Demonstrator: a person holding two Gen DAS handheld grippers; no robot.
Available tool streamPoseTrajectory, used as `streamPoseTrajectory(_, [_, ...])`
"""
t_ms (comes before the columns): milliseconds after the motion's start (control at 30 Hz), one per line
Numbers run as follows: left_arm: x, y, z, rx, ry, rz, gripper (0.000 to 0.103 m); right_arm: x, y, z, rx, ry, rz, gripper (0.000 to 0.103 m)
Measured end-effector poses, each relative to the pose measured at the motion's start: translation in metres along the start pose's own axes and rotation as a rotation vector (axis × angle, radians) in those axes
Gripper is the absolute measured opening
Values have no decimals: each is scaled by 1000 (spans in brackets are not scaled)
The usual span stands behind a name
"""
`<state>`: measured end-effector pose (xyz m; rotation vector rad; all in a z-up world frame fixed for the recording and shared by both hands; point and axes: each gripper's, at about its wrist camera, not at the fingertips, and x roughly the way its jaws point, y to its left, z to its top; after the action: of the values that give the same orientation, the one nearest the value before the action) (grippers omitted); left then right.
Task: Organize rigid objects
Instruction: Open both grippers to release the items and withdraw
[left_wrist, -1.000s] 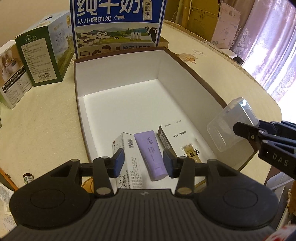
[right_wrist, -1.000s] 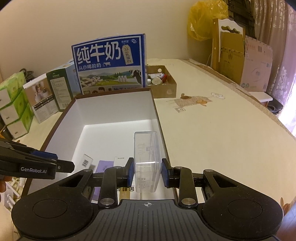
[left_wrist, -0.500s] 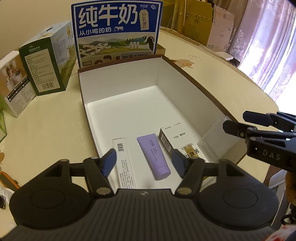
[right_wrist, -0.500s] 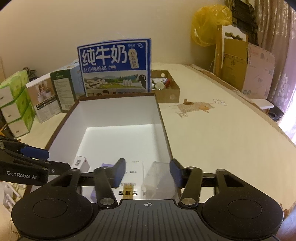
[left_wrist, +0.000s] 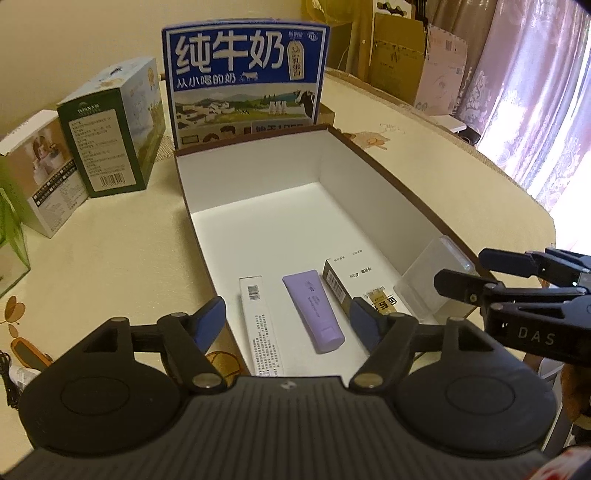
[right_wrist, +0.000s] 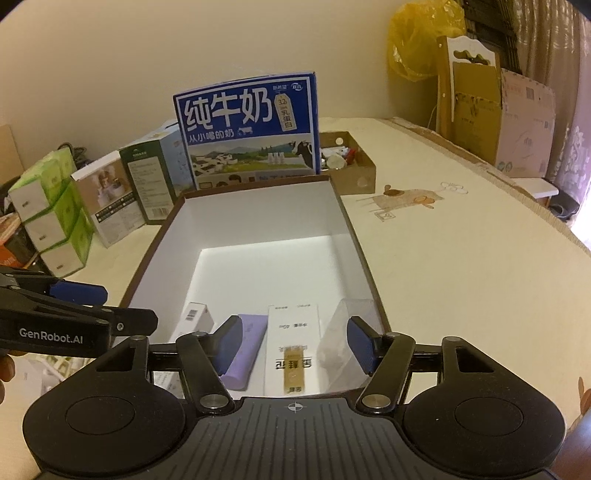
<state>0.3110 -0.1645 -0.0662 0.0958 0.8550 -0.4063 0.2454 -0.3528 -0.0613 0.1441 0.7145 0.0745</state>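
A white-lined cardboard box (left_wrist: 354, 155) (right_wrist: 354, 236) lies open on the table. At its near end lie a slim white carton (left_wrist: 260, 325) (right_wrist: 194, 317), a purple tube (left_wrist: 314, 306) (right_wrist: 243, 350), a gold-and-white carton (left_wrist: 354, 284) (right_wrist: 291, 347) and a clear plastic case (left_wrist: 428, 280) (right_wrist: 343, 336) leaning on the right wall. My left gripper (left_wrist: 288, 325) is open and empty above the near end. My right gripper (right_wrist: 295, 345) is open and empty, just above the clear case; it shows at the right of the left wrist view (left_wrist: 461, 269).
A blue milk carton panel (left_wrist: 243, 77) (right_wrist: 247, 129) stands behind the box. Green and white cartons (left_wrist: 110, 129) (right_wrist: 147, 177) stand to the left. A small brown box of odds (right_wrist: 347, 162) sits behind right. Cardboard sheets (right_wrist: 480, 110) lean at the far right.
My right gripper has opened and let go of the clear case, which now rests inside the box against its right wall. My left gripper has opened wider and drawn back.
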Motion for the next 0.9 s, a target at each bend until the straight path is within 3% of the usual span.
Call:
streamPoseTrajectory(633, [-64,20,-19,-39,-70,24,74,-36,37,0,-3,-27,23,60])
streamPoseTrajectory(900, [-91,36,-37,-67,-96,44,74,-47,67,-3,-30,-22,73,60])
